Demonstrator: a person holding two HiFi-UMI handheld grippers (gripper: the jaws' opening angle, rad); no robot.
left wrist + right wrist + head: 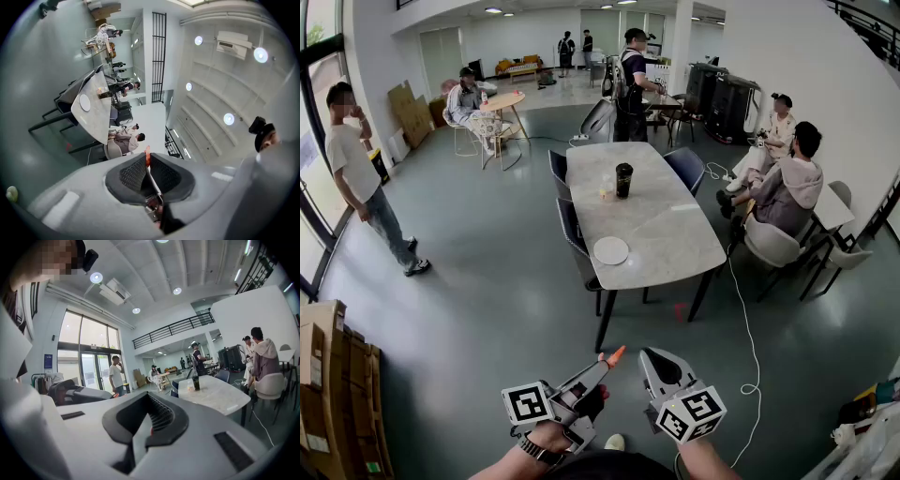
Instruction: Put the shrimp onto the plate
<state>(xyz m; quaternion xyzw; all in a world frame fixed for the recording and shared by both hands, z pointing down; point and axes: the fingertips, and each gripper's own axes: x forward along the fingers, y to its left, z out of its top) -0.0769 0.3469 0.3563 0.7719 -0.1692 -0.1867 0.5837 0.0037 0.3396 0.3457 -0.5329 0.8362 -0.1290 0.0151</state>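
Observation:
The shrimp [615,355] is a small orange piece pinched at the tip of my left gripper [605,364], low in the head view. In the left gripper view the shrimp [147,156] pokes out past the closed black pads [133,174]. The white round plate [611,250] lies near the front end of the grey marble table [666,216], well ahead of both grippers; the plate [85,102] also shows small in the left gripper view. My right gripper [650,360] hovers beside the left one, jaws shut, nothing seen between them.
A black cup [623,179] and a clear cup [607,188] stand mid-table. Dark chairs [573,234] line the table's left side. Seated people [787,192] are at its right, and a cable [752,347] trails on the floor. Cardboard boxes [333,394] stack at left.

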